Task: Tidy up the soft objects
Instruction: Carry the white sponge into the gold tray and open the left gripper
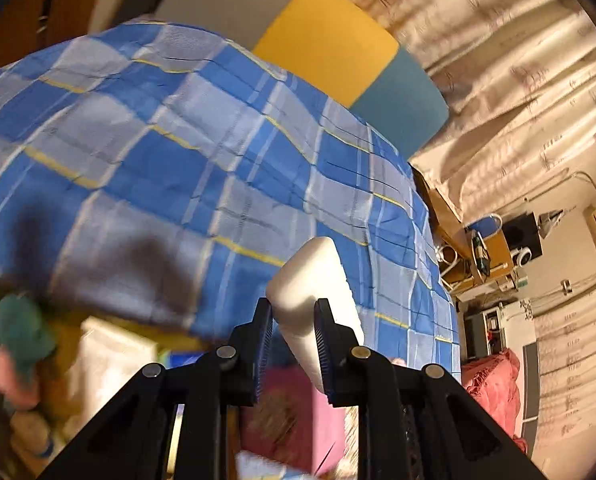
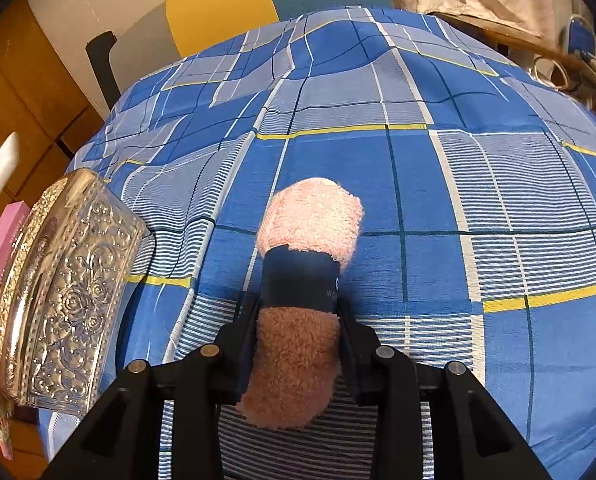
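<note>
Presently, findings stand as follows.

Left gripper (image 1: 294, 344): clenched on a white foam block (image 1: 312, 292); both ribbed pads press its sides.
White foam block: lifted clear above the blue plaid bedsheet (image 1: 170, 152), its rounded far end pointing away from the camera; also seen as a blurred white shape at the left edge of the right wrist view (image 2: 3, 166).
Right gripper (image 2: 298, 320): clamped on a pink fluffy towel roll (image 2: 302, 292), 1 finger on each side.
Pink fluffy towel roll: bound by 1 dark blue paper band (image 2: 300, 282) around its middle; far end sticks out past the fingertips over the sheet. Contact with the sheet cannot be determined.
Embossed clear box (image 2: 64, 292): rests on the left edge of the bed, well apart from the towel roll.
Pink slab (image 2: 2, 252): lies beyond the box, off the bed edge.
Left view, lower left: heavily blurred; a dark green soft item (image 1: 20, 330) is discernible, nothing more.
Headboard panels: yellow (image 1: 326, 40) and teal (image 1: 402, 100), behind the bed.
</note>
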`<act>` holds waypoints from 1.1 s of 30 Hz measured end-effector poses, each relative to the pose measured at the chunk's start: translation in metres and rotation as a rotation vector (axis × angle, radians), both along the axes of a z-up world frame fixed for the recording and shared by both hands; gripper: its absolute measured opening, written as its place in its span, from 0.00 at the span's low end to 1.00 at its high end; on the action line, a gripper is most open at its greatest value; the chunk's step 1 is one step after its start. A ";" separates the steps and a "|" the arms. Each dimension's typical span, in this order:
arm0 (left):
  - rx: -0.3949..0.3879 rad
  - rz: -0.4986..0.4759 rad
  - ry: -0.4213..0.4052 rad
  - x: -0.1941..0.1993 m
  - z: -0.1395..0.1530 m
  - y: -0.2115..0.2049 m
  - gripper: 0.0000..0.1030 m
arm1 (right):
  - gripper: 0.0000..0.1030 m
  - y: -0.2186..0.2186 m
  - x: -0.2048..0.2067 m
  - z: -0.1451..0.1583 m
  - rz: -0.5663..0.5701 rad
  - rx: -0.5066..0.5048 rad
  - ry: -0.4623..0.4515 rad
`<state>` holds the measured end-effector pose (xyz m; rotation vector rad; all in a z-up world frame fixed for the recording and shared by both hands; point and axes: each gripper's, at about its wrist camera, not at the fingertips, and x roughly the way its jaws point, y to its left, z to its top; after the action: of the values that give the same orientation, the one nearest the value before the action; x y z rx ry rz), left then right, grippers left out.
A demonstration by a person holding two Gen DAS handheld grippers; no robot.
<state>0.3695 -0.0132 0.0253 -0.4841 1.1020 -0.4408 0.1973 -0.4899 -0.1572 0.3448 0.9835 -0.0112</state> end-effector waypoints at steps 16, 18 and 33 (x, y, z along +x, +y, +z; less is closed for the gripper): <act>0.025 0.077 0.215 -0.111 -0.114 0.068 0.20 | 0.36 0.001 0.000 0.001 0.003 -0.012 0.002; 0.084 0.074 0.212 -0.110 -0.122 0.060 0.21 | 0.36 0.001 0.000 0.001 0.002 -0.012 0.002; 0.252 0.067 0.033 -0.147 -0.105 0.043 0.47 | 0.34 0.004 -0.007 0.010 -0.028 -0.017 -0.028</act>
<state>0.2228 0.0299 -0.0792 -0.3056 1.1517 -0.2311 0.1901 -0.4856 -0.1469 0.3430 0.9498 -0.0402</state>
